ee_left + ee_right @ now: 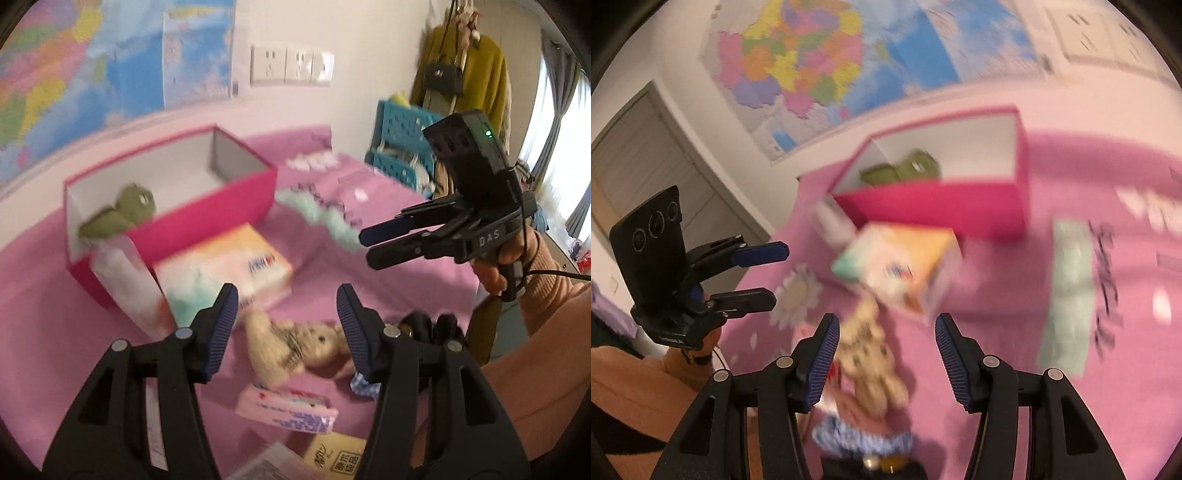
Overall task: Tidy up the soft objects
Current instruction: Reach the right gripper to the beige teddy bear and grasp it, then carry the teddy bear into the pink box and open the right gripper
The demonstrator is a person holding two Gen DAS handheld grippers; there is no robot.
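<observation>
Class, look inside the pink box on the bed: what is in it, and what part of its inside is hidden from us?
Inside the pink box lies one green plush toy at one end. Its near wall hides most of the floor, so anything lying low there cannot be seen.

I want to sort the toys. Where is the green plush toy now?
In both views the green plush toy lies inside the pink box, at its left end.

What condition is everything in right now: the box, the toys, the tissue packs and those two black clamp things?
Pink box: open, no lid on it.
Green plush: inside the box, at one end.
Beige teddy: lying on the pink bedspread, outside the box.
Large tissue pack: on the bed, in front of the box.
Small pink tissue pack: lying flat.
Left gripper: open, holding nothing.
Right gripper: open, holding nothing.
</observation>
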